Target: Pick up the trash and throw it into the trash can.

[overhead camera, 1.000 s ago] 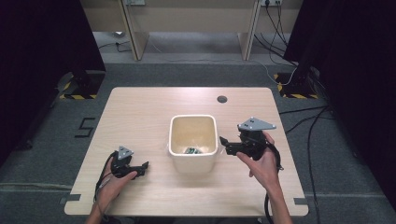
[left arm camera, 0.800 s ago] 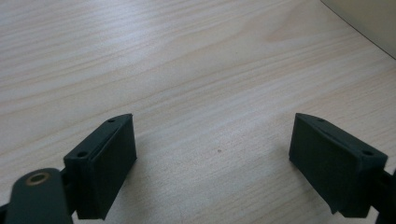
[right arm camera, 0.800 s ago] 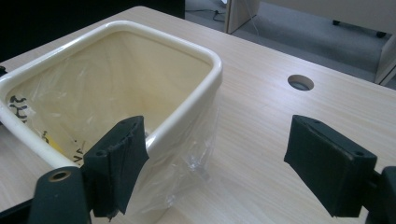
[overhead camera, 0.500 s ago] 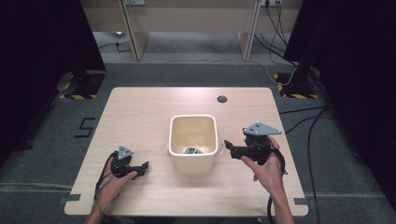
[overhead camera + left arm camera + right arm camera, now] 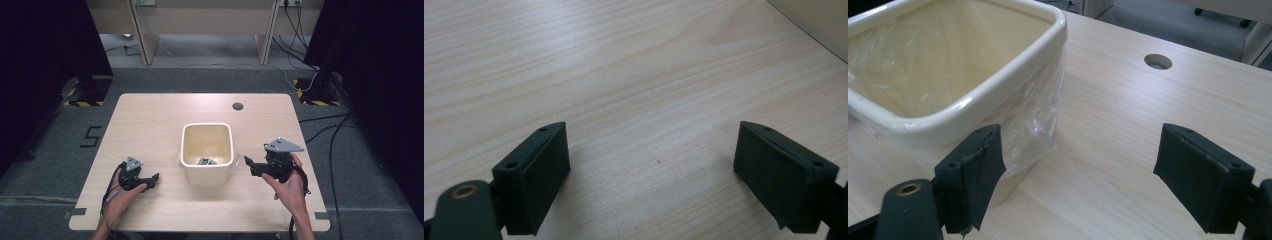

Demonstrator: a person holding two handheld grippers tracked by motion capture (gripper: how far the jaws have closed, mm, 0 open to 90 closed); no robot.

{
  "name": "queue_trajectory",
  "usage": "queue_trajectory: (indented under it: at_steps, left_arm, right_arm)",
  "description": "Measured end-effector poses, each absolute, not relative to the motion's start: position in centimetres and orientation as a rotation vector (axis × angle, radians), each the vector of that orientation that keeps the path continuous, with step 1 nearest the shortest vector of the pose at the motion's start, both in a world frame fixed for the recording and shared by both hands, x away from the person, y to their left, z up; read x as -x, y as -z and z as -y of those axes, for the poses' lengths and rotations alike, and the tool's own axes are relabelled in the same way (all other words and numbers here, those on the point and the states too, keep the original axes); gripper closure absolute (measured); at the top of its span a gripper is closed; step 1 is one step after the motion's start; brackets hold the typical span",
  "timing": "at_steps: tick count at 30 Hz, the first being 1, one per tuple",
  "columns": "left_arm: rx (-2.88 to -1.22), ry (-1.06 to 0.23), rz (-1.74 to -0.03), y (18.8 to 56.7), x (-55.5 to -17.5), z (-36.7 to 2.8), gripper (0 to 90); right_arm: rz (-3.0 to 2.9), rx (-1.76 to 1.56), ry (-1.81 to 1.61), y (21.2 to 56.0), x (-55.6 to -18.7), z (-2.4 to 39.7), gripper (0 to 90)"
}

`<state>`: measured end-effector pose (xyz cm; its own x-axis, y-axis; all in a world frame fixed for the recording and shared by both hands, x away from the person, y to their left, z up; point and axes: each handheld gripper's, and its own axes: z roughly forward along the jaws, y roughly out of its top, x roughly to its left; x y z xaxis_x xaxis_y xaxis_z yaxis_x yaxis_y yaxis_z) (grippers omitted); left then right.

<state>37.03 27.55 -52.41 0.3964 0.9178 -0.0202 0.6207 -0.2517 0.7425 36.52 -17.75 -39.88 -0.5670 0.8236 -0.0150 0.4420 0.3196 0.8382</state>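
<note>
black tool (image 5: 254,164), grey plate (image 5: 283,145), trailing cable (image 5: 110,188)

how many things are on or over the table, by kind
bin: 1, cream, with a clear plastic liner
small item inside the bin: 1, too small to identify
grippers: 2, left gripper and right gripper, both open
cable hole in the table: 1
total: 5
</note>
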Motion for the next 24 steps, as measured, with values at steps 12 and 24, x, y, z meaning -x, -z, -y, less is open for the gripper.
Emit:
queue_trajectory:
  at_steps: [12,24]
  left_arm:
    - [-1.981,-0.560,-1.311,52.4,-37.0,-27.6,13.8]
    - [-1.978,-0.560,-1.312,52.4,-37.0,-27.6,13.8]
  right_arm:
    - [-2.154,-1.128,-1.147,41.3,-35.9,18.2,19.2]
    - [-2.194,-1.158,-1.127,44.4,-35.4,17.7,19.2]
